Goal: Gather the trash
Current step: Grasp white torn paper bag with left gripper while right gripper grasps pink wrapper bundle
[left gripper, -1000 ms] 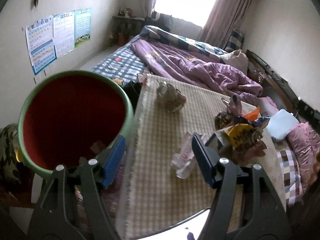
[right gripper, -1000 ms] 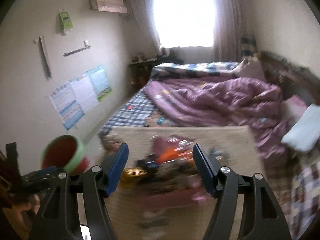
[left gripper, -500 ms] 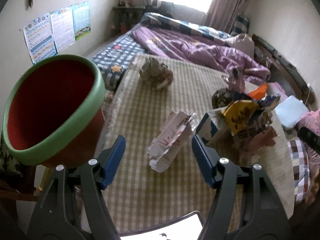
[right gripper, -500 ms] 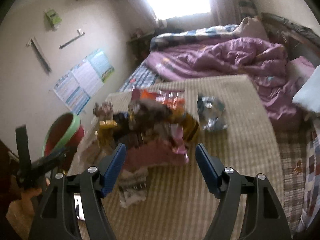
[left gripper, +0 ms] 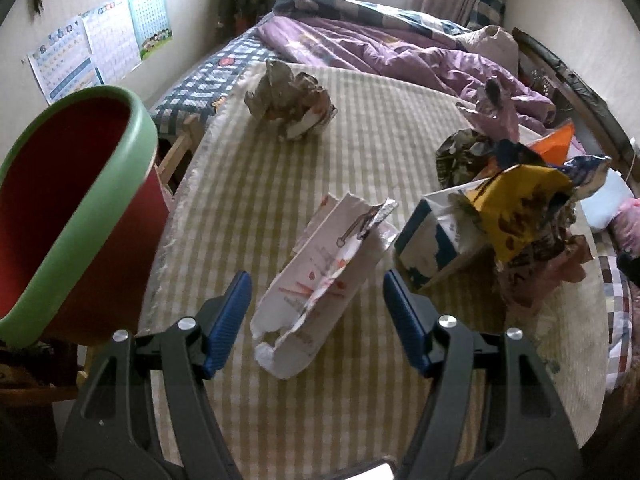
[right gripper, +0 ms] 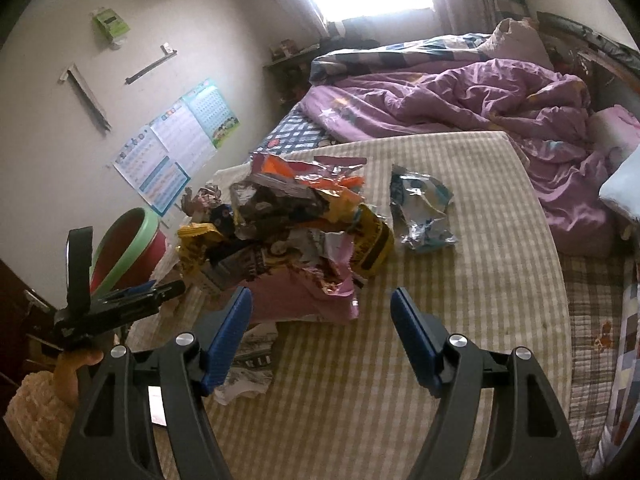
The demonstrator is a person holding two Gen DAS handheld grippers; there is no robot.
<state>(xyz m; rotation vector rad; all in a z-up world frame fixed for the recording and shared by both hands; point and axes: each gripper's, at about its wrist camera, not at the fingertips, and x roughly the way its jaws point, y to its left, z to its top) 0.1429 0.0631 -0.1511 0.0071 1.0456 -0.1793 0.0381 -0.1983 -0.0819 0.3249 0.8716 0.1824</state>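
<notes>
In the left wrist view, your left hand-held gripper (left gripper: 316, 320) stood open with nothing between its pads; the torn white paper bag (left gripper: 324, 284) lay on the checked mat (left gripper: 248, 200) just in front of it. This bag looked light, thin and easy to tear, so I judge that you should have pinched it across the crumpled middle, not at the ragged edge. One crumpled paper ball (left gripper: 290, 106) lay farther away; one pile of wrappers (left gripper: 516, 216) lay to the right; one red bin with a green rim (left gripper: 68, 208) stood at the left, beside the mat.

In the right wrist view, your right hand-held gripper (right gripper: 320, 336) was open and empty too; the pile of wrappers (right gripper: 288, 232) lay just ahead, soft, crinkly, probably slippery foil; one silver-blue wrapper (right gripper: 420, 216) lay apart from it to the right.
</notes>
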